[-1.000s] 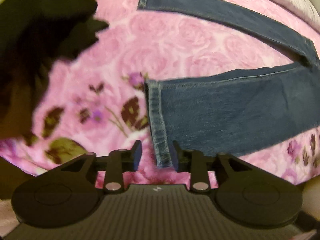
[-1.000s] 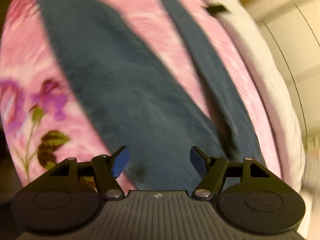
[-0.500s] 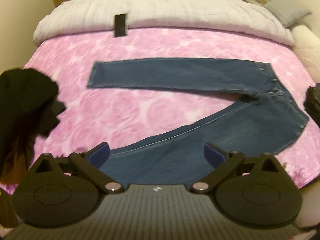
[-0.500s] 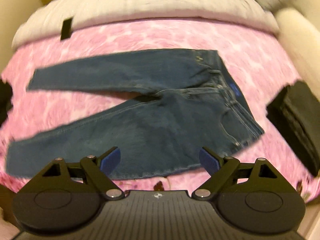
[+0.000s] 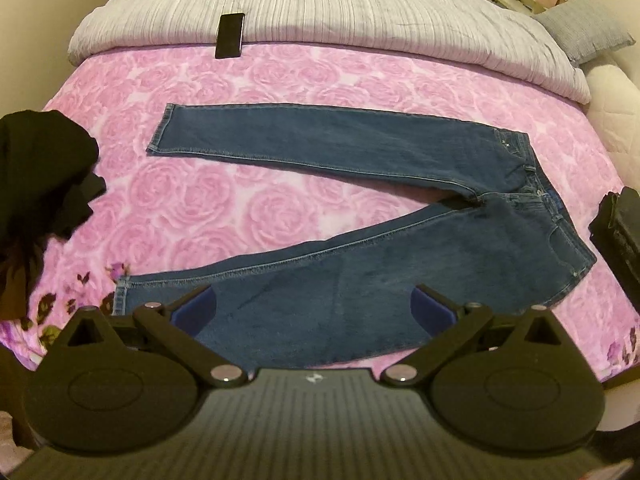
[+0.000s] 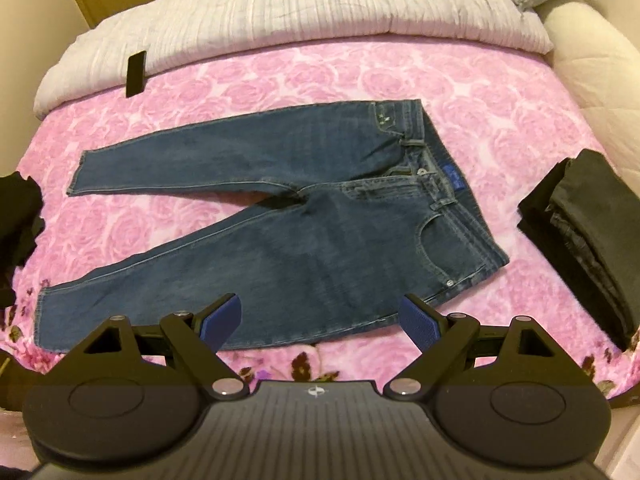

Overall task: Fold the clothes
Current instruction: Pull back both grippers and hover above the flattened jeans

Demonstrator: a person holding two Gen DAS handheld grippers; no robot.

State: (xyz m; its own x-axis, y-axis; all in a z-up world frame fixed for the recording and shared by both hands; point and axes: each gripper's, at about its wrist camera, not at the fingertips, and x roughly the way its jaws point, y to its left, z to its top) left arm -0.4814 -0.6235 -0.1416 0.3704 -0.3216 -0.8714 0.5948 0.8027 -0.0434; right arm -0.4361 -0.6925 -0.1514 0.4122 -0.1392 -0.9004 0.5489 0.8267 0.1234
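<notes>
Hovering above a bed (image 5: 400,68) spread with a pink rose-print blanket (image 5: 248,208), we hold both tools clear of the laundry. Far left lies a crumpled black garment (image 5: 40,168), unfolded, just beside the blanket's edge. Next comes a dark phone (image 5: 230,35), resting where the white duvet (image 5: 360,12) meets the pink. Centre frame, the blue jeans (image 6: 320,240) lie face up and flat, legs splayed in a V: both hems point left, the waistband right, with bare blanket between the legs. At right sits a stack of folded dark clothes (image 6: 584,236), apart from the waistband.

The left gripper (image 5: 314,306) shows its blue pads spread wide with nothing between the jaws; the right gripper (image 6: 320,318) is likewise wide open and empty, the denim well below both.

We judge the jeans laid out and ready, the fold itself not begun. The next move likely calls for bringing one leg over the other: the left jaws would take the near leg's hem, the right jaws the near side of the waistband, and both would lift and carry that half across to the far leg. The risk is a skewed overlap if the two ends travel unevenly, as heavy denim tends to drag on plush fabric.
</notes>
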